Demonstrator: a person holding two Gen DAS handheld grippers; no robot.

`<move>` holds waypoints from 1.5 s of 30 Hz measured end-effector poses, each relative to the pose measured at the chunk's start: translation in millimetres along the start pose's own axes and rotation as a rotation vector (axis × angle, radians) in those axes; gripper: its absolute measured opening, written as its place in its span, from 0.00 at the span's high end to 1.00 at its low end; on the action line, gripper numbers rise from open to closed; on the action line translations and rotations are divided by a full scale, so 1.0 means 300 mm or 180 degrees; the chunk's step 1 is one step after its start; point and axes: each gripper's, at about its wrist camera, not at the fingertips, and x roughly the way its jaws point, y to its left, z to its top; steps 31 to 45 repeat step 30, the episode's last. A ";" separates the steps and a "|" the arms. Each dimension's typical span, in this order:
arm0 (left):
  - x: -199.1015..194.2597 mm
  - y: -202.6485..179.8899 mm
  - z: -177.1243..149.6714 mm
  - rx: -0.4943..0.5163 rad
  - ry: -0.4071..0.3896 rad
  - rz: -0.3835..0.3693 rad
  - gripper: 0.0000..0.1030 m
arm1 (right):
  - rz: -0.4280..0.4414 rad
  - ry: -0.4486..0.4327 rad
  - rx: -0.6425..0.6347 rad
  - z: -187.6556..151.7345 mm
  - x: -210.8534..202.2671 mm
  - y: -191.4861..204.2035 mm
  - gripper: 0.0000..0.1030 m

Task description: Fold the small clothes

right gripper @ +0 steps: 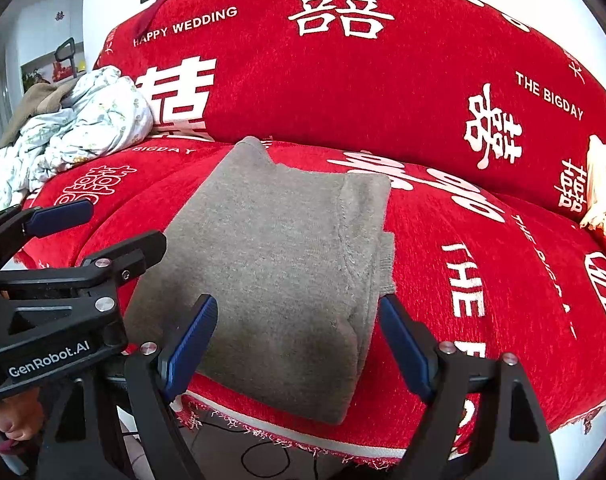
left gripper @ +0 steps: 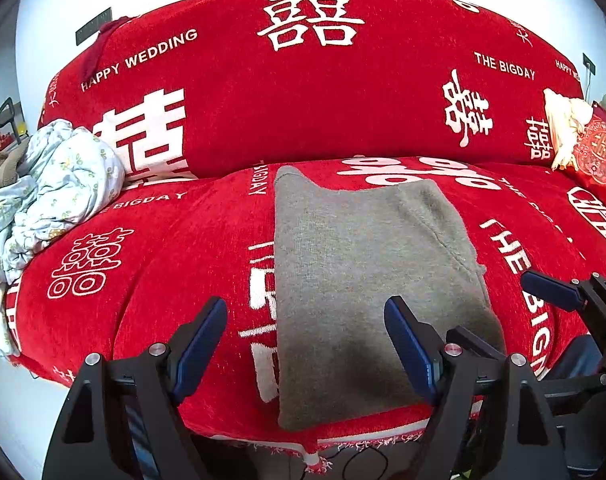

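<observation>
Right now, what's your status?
Left claw and right claw open, empty. Grey garment folded on red sofa cover. Nothing in the way.

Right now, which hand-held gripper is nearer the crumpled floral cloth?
Left. The left hand-held gripper hovers beside the grey garment's left edge, toward the floral cloth; the right hand-held gripper sits farther right.

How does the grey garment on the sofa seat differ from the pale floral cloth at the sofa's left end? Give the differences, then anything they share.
The grey garment is plain grey; the floral cloth is pale with small green sprigs. The grey garment lies flat and folded with straight edges; the floral cloth is crumpled in a heap. The grey garment sits mid-seat near the front edge; the floral cloth is piled against the backrest. Both rest on the red sofa cover, untouched by either gripper.
</observation>
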 end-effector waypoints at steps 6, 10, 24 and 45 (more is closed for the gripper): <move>0.000 -0.003 0.001 0.0009 -0.0003 0.0010 0.21 | -0.0002 0.0000 -0.0007 0.002 0.000 0.003 0.17; 0.000 -0.004 0.002 0.0008 -0.0002 0.0012 0.21 | 0.0003 -0.0006 -0.0004 0.002 0.000 0.003 0.17; 0.001 -0.008 0.002 0.0022 -0.0005 0.0017 0.21 | 0.0014 -0.0006 -0.0004 0.004 0.000 0.003 0.17; 0.001 -0.009 0.002 0.0022 -0.0004 0.0022 0.21 | 0.0010 -0.0008 -0.0008 0.004 0.000 0.003 0.17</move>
